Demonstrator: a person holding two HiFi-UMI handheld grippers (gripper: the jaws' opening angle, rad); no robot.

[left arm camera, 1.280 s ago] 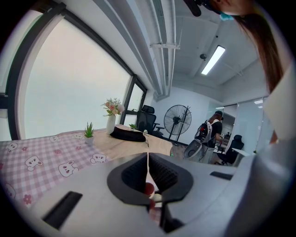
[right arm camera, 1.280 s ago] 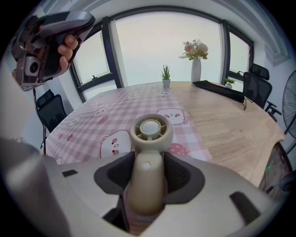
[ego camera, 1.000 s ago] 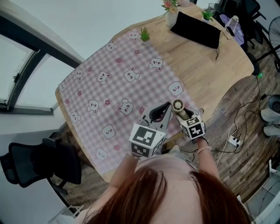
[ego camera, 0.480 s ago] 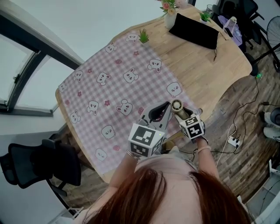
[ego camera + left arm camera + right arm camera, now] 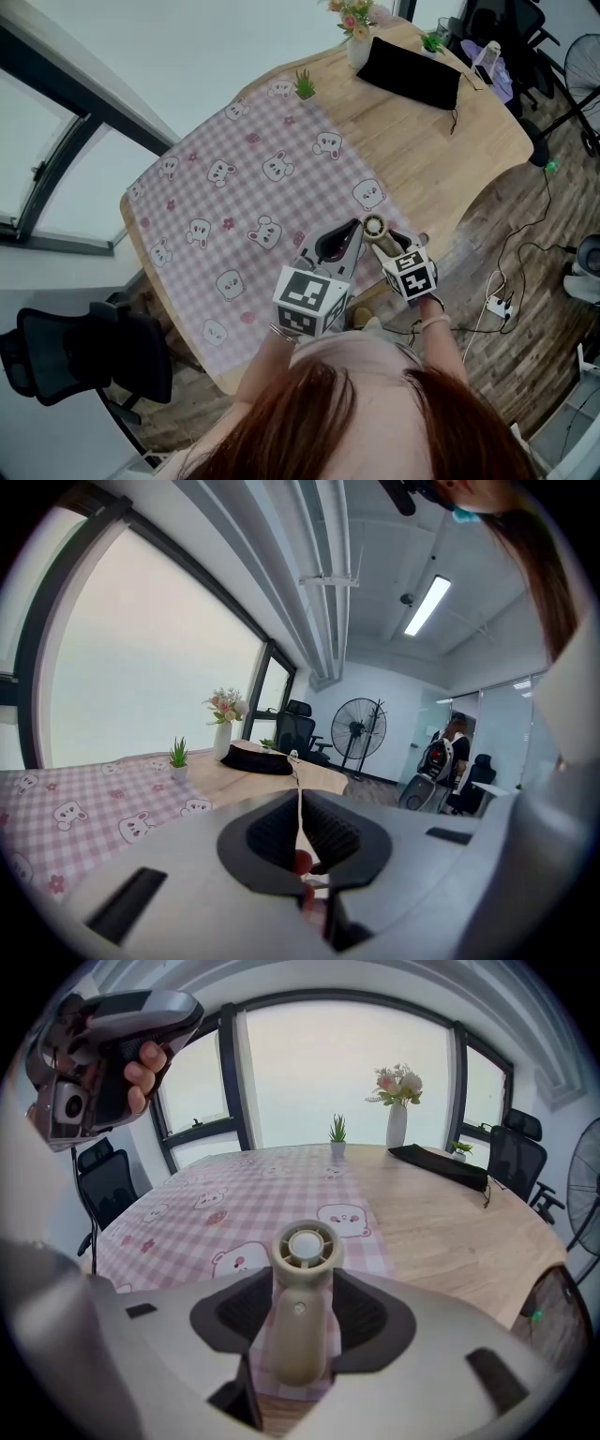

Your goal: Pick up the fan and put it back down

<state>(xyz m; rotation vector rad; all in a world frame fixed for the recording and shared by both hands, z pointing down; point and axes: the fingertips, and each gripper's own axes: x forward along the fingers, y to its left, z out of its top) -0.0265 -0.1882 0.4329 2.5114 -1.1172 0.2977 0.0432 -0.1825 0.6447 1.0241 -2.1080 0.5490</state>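
Item: fan (image 5: 304, 1249), beige, handheld. My right gripper (image 5: 300, 1330) has its handle between wide-set jaws that are closing onto it. The long axis runs along the jaws, head pointing away, over the near edge of the bear-print cloth (image 5: 234, 197), which lies straight below for set-down. Left gripper (image 5: 300, 832): jaws together, empty, beside the fan.

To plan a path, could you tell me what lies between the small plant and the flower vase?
Only bare wooden tabletop, as the head view shows.
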